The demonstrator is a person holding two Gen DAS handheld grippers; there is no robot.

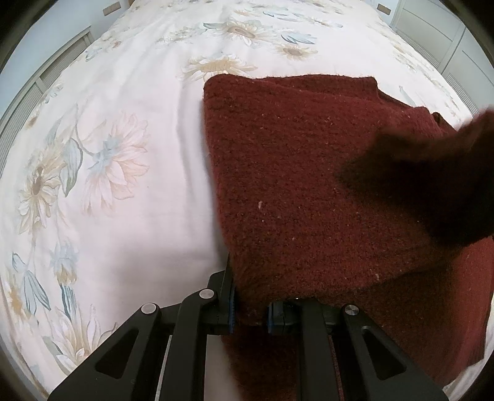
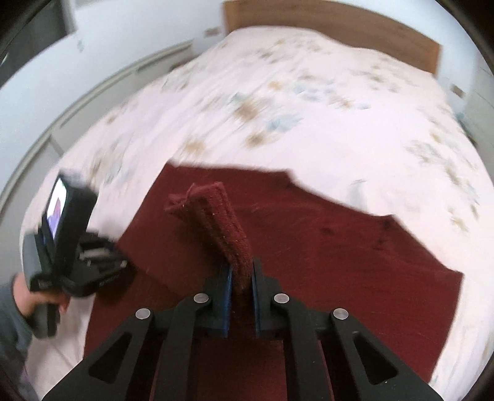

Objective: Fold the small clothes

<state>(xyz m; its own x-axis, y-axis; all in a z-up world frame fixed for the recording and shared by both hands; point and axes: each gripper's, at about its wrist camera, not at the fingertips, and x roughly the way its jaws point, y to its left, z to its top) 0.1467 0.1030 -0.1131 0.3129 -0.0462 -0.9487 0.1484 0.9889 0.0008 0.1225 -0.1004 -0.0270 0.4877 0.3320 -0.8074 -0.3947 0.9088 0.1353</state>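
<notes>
I find the dark red knitted sweater (image 1: pixel 308 191) spread on the bed (image 1: pixel 129 191), which is covered by a pale sheet printed with flowers, its far edge folded flat and its near part lifted. My left hand-held gripper (image 1: pixel 251 314) is clamped on the sweater's near left edge, the blue-lined fingers (image 1: pixel 231 311) pinching the knit between them. My right hand-held gripper (image 2: pixel 241 291) is clamped on a doubled strip of the same sweater that stands upright above the rest of the garment, while a wooden headboard (image 2: pixel 339 27) closes the far end of the bed.
</notes>
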